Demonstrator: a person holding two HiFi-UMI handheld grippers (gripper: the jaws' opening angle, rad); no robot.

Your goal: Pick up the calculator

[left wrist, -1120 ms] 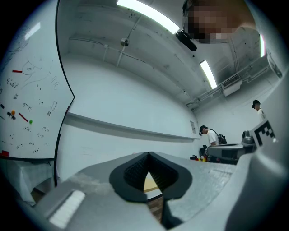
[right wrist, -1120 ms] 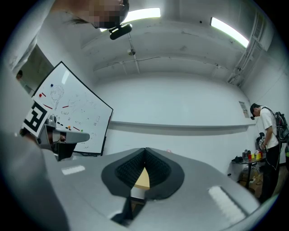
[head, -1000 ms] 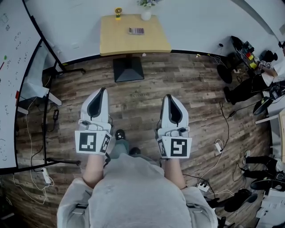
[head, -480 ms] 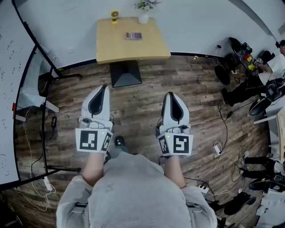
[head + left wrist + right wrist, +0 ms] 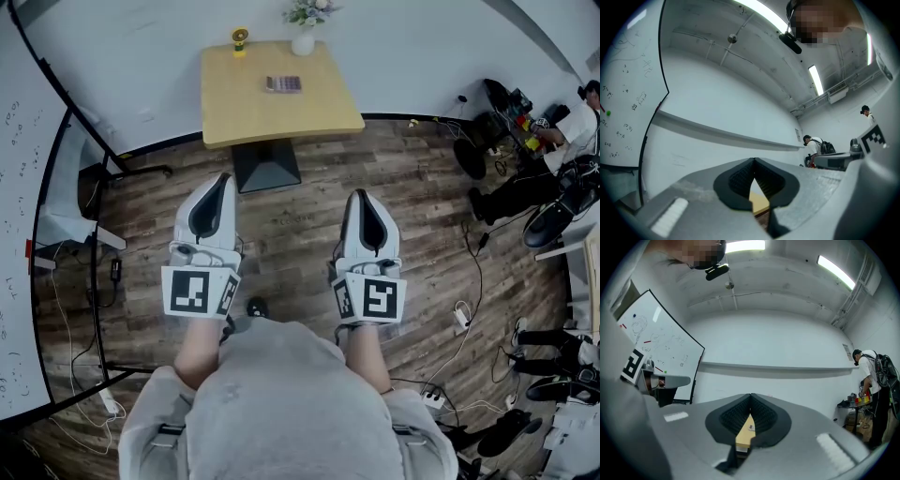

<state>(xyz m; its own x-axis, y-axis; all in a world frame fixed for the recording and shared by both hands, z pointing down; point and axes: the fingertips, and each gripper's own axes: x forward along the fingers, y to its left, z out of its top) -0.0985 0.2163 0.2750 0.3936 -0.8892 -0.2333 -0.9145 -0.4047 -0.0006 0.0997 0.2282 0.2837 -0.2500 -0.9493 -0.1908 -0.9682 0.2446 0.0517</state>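
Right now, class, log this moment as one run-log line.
left tool: shut, empty | right tool: shut, empty | calculator: on table, untouched

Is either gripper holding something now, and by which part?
Nothing: left gripper and right gripper are shut, empty. The small dark calculator lies on the yellow wooden table.

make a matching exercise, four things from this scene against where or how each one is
1 calculator
2 white vase
3 whiteboard
4 left gripper

a at the far left of the head view
b jaws shut, nothing between them
c lying flat near the middle of the wooden table
d at that table's far edge

Pairs: 1-c, 2-d, 3-a, 4-b
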